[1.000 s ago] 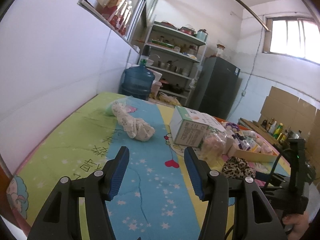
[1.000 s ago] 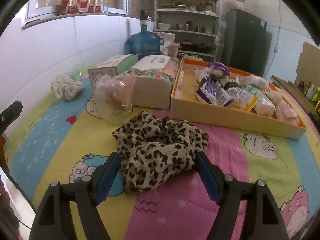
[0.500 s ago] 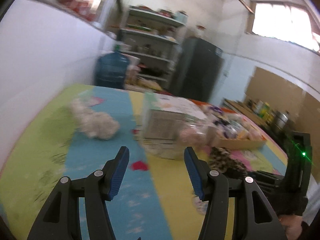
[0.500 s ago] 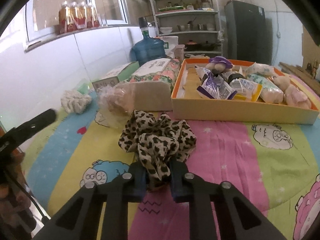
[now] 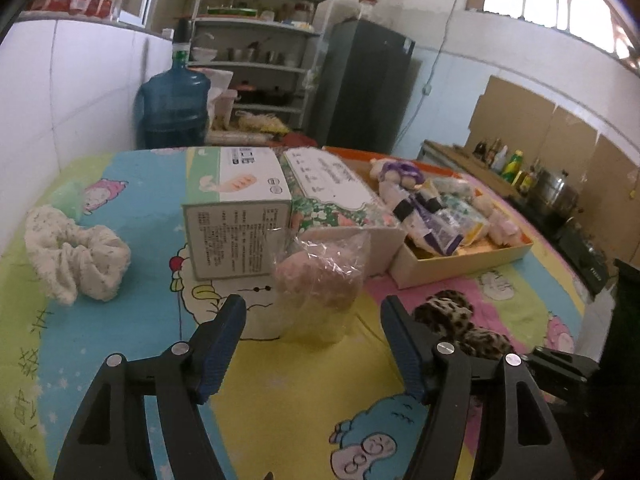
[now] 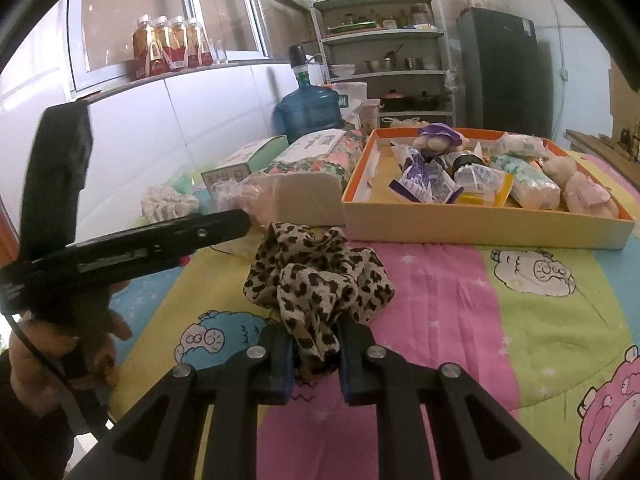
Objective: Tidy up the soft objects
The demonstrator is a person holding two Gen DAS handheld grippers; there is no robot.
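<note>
Left jaws spread — right clamped.

Home kitchen: shelf rack (image 6: 382, 32) of pots, fridge (image 5: 362, 84), water jug (image 5: 174, 106), cooking pot (image 5: 556, 190).

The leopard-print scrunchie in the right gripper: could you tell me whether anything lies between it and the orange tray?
Nothing visible does. The right gripper is shut on the leopard-print scrunchie, and only bare quilt lies between it and the near wall of the orange tray. The bagged pink item sits off to the left.
</note>
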